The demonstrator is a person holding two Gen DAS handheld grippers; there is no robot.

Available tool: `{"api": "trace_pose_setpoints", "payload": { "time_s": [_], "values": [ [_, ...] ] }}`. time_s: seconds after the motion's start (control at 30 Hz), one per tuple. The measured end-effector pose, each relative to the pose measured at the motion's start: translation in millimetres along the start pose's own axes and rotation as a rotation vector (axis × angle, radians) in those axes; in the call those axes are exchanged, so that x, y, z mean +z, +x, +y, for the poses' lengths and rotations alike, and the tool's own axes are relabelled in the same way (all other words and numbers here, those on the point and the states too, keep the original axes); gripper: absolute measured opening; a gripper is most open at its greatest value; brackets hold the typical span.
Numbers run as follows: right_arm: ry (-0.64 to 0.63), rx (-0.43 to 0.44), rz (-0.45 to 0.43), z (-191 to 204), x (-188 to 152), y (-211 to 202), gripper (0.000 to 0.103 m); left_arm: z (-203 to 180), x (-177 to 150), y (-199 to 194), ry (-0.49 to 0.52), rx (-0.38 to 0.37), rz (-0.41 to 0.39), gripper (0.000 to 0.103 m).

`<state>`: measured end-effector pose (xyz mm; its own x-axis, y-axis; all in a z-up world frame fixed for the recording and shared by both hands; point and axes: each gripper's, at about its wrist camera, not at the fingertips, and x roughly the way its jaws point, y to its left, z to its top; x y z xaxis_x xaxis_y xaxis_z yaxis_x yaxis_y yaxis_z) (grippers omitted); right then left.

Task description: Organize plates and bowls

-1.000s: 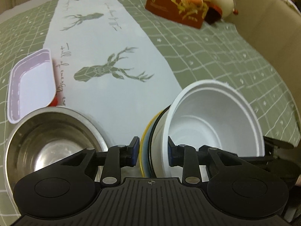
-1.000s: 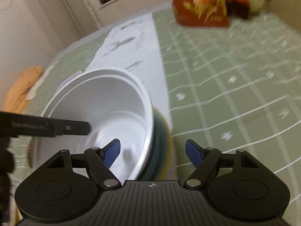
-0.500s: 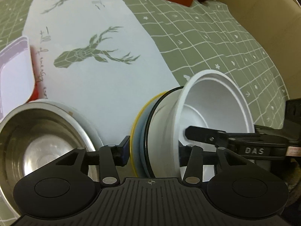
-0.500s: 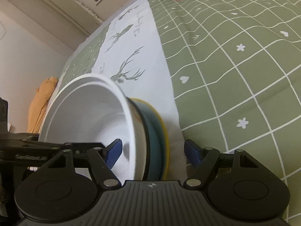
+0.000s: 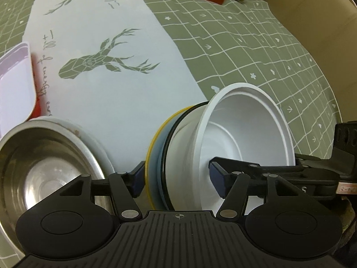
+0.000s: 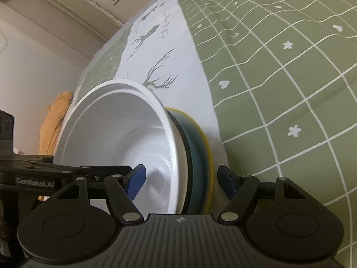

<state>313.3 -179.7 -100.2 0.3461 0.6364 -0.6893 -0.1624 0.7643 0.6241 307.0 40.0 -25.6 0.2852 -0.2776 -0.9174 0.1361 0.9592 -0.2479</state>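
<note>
A nested stack of dishes is seen tipped on its side between both pairs of tongs: a white bowl [image 5: 243, 143] in front, a black-rimmed white dish behind it, then a blue plate [image 5: 156, 156] with a yellow rim. The left tongs [image 5: 176, 176] have just been opening; their pads are spread wide on either side of the stack, the left pad just beside the yellow rim, the right pad inside the white bowl, and no pressing on the dishes can be made out. The right tongs [image 6: 181, 179] have been closing slightly and also straddle the stack, one pad inside the bowl and the other just past the yellow rim; a narrow gap is seen there, so a grip cannot be confirmed. To the left of the left tongs a steel bowl [image 5: 42, 167] is set on the surface [image 5: 256, 51], with a pale tray [image 5: 13, 84] beyond it.
</note>
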Motion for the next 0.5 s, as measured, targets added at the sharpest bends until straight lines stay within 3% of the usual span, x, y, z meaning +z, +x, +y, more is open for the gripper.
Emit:
{"api": "trace_pose_setpoints", "payload": {
  "time_s": [0.5],
  "values": [
    [0.024,-0.018,0.026,2.3,-2.2,0.0,0.07,-0.9,0.5,1.1,-0.004,0.005,-0.001,0.065]
  ]
}}
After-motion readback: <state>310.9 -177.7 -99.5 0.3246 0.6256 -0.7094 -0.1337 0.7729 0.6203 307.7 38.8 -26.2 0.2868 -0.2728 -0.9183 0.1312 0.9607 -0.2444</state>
